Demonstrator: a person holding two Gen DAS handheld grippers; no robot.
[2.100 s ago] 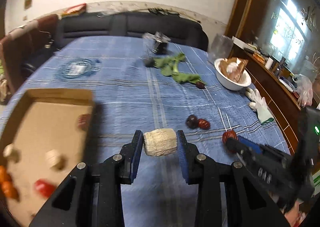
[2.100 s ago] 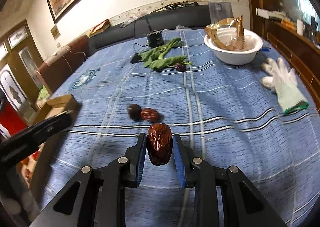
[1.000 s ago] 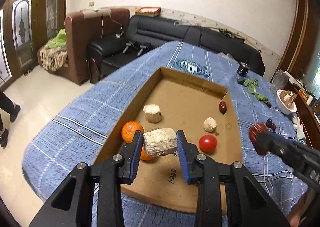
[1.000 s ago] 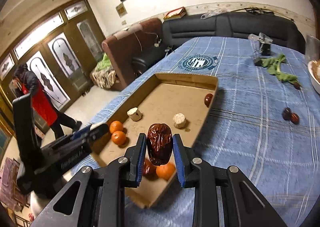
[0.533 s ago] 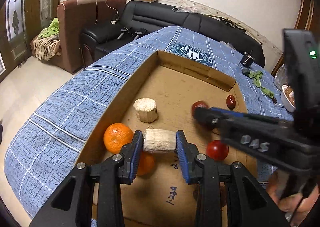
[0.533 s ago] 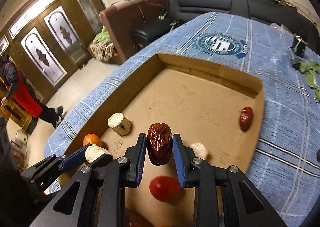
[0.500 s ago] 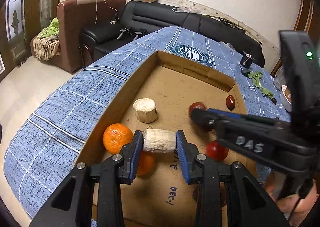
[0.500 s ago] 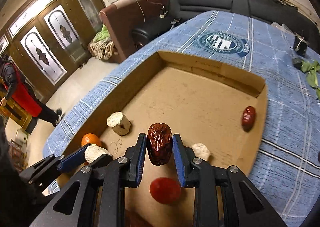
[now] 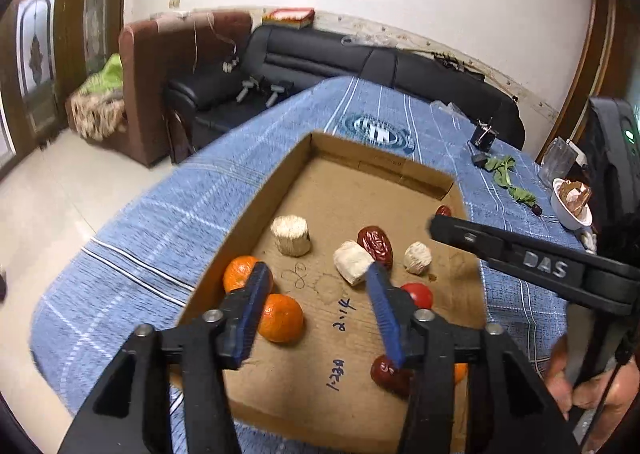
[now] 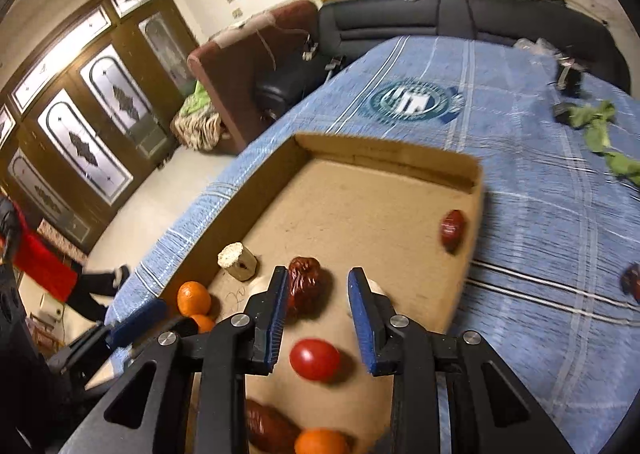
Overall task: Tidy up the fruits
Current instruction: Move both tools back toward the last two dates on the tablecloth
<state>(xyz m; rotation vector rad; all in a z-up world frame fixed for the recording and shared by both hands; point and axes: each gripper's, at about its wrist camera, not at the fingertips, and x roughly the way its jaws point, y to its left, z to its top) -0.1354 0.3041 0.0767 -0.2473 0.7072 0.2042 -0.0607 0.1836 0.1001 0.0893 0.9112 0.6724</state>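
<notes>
- We hold our left gripper (image 9: 316, 294) low over the near half of the shallow brown cardboard box (image 9: 352, 164), its blue-padded jaws spread wide and gripping nothing.
- The pale beige cut cylinder piece (image 9: 352, 263) lies on the box floor just past the tip of the left gripper's right finger, tilted on its side.
- The wrinkled dark red date (image 9: 375, 241) rests right behind that piece, touching it or nearly so; from the right wrist view the same date (image 10: 306, 290) sits between our fingers, closer to the left pad.
- Our right gripper (image 10: 318, 294) also stands wide apart and empty, angled down into the box from the right edge; in the left wrist view its black body crosses above the box's right wall, with our bare hand (image 9: 592, 386) wrapped round the handle.
- Other things on the box floor:
  - an upright pale cylinder piece (image 9: 291, 235) near the left wall,
  - a rounder pale chunk (image 9: 417, 258) to the right of the date,
  - two orange mandarins (image 9: 280, 317) by the left wall, touching each other,
  - a glossy red tomato (image 10: 315, 359) just under our right gripper,
  - a smooth red date (image 10: 453, 229) against the right wall,
  - another dark date (image 9: 386, 372) and an orange fruit at the near edge.
- The box sits on a blue plaid tablecloth (image 9: 192, 198).
</notes>
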